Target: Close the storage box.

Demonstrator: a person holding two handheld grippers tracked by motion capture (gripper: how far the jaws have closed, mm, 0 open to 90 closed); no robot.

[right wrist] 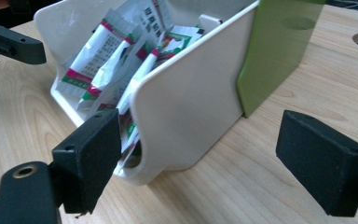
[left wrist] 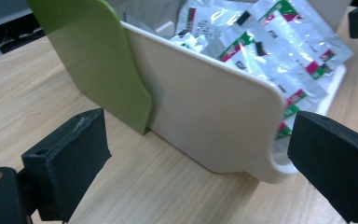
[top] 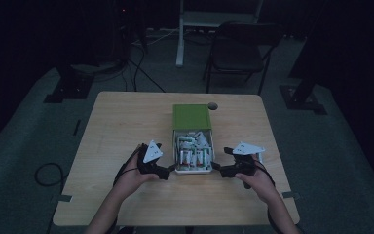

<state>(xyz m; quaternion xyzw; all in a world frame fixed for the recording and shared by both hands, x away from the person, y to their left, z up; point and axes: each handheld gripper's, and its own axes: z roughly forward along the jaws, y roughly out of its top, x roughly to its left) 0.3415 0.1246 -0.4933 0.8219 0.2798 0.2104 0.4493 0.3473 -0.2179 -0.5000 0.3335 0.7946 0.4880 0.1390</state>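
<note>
A white box (top: pixel 194 168) sits near the middle of the table (top: pixel 121 122), its long axis running away from the person, the open end toward them and the far half under a green lid (top: pixel 191 116). One box, one lid, two grippers. Inside lies a loose heap of silvery sachets (top: pixel 191 148) with red and green bands, too jumbled to count. The left gripper (top: pixel 169 170) stands at the box's near left corner, the right gripper (top: pixel 218 168) at its near right corner. Both sets of jaws are spread wide and grasp nothing; in the gripper views each pair straddles a side wall of the box with a gap on either side. Bare wood lies broad to the left and right of the box, with a strip of it before the near edge. A round hole (top: pixel 213 106) is cut in the table just beyond the lid's far right corner
</note>
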